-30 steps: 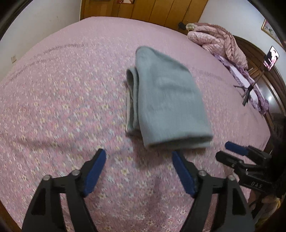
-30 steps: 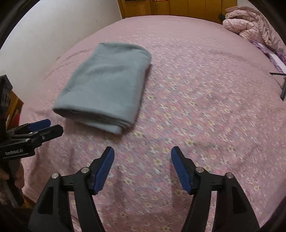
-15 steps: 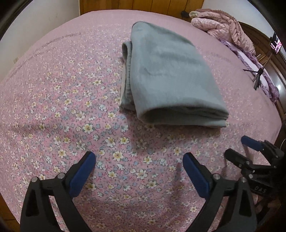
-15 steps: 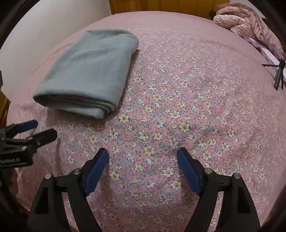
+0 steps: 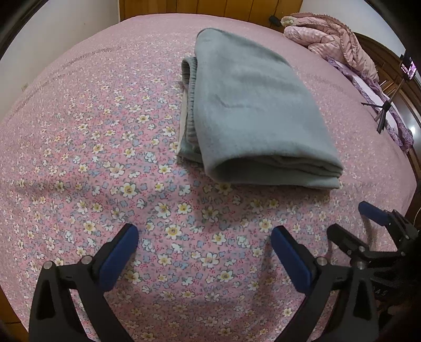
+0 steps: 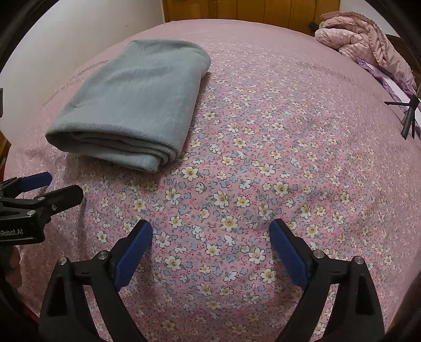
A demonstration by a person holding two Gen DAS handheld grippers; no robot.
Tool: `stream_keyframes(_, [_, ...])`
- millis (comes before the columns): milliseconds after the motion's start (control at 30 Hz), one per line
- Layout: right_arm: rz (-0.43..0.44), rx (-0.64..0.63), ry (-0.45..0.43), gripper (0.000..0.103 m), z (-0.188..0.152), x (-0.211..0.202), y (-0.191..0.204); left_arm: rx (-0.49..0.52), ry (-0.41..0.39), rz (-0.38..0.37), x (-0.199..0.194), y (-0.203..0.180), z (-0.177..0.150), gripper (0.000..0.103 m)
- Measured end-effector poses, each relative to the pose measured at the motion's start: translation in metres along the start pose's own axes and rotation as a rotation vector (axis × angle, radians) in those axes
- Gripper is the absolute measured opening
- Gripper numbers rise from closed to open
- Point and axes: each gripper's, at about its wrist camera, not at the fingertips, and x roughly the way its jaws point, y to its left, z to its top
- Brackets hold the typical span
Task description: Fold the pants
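Two black grippers with blue pads are hanging over the bed and neither one has anything in it. From the left wrist camera, the left gripper (image 5: 204, 238) has its jaws spread wide and opening, with only flowery sheet between the pads. The right gripper (image 6: 210, 232) is the same deal in its own view: jaws wide apart and opening, nothing between them. The folded grey fleece pants (image 5: 252, 115) sit on the pink floral bedsheet (image 5: 86, 147) as a thick rectangular bundle, well clear of both sets of fingers. In the left view the bundle is just beyond the gripper and a bit to the right, with the rounded fold edge facing the camera and what looks like the gathered waistband peeking out along its left side. In the right view the pants (image 6: 136, 102) are off to the far left, stacked layers showing at the near end. You can also see each gripper from the other camera: the right one pokes in at the lower right of the left view (image 5: 368, 226), and the left one at the lower left of the right view (image 6: 50, 188). Farther back, a crumpled pink quilted blanket (image 5: 329, 39) is piled at the far right corner of the bed, and a small black tripod (image 5: 381, 113) stands at the right edge, with wooden panelling (image 6: 263, 10) behind the bed.
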Motion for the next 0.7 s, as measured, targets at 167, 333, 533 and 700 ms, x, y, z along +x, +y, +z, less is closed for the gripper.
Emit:
stream_keyframes(167, [-0.003,-0.007,0.001,0.098,0.0,0.005,0.005,-0.015,-0.011,-0.007,-0.001,0.006,-0.003,0.103])
stream_keyframes(333, [0.003,-0.004,-0.002,0.098,0.002,0.005,0.003,0.003,0.001,0.019,0.0,0.003,-0.001,0.103])
stream_keyframes(533, [-0.002,-0.002,-0.004,0.1,-0.001,0.005,0.004,0.005,0.001,0.029,0.001,-0.006,0.0,0.103])
stream_keyframes(700, [-0.003,-0.002,-0.004,0.1,0.0,0.005,0.004,0.021,0.006,0.048,0.004,-0.011,0.0,0.103])
